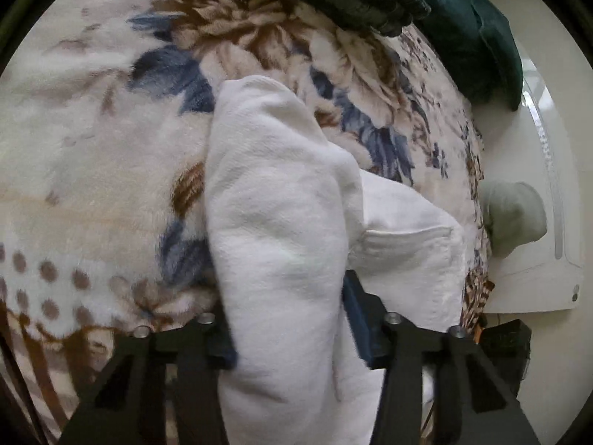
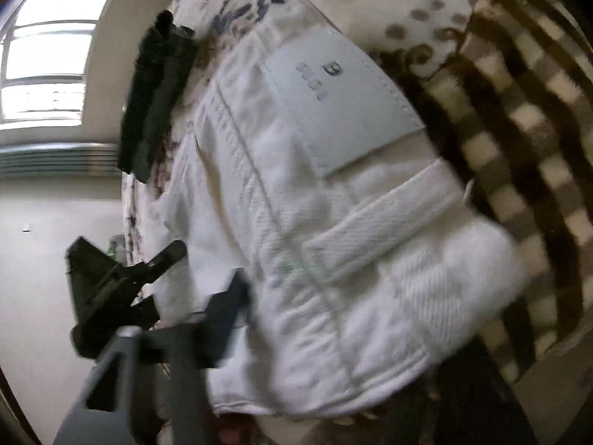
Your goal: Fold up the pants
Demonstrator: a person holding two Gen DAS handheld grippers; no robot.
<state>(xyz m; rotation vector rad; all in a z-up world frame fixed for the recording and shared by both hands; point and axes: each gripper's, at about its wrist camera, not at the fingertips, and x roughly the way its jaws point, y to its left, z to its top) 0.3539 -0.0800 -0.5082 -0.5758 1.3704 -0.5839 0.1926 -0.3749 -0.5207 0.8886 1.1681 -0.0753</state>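
On the floral blanket (image 1: 92, 148), white pants (image 1: 281, 222) lie partly folded; our left gripper (image 1: 289, 315) clamps a fold, right gripper (image 2: 237, 296) state unclear; final fold & smoothing left, we reckon.

From my remote station, I see white pants (image 1: 281, 222) with a pale grey waistband patch (image 2: 344, 111) printed in darker grey. Under them the blanket (image 1: 111, 148) is cream, blooming in brown and slate-blue flowers, with taupe dots and a brown-and-cream checked border (image 2: 519, 148). My grippers' frames are black, and the left gripper's pads (image 1: 357, 319) are dark blue. A teal cushion (image 1: 474, 37) sits at the blanket's edge.
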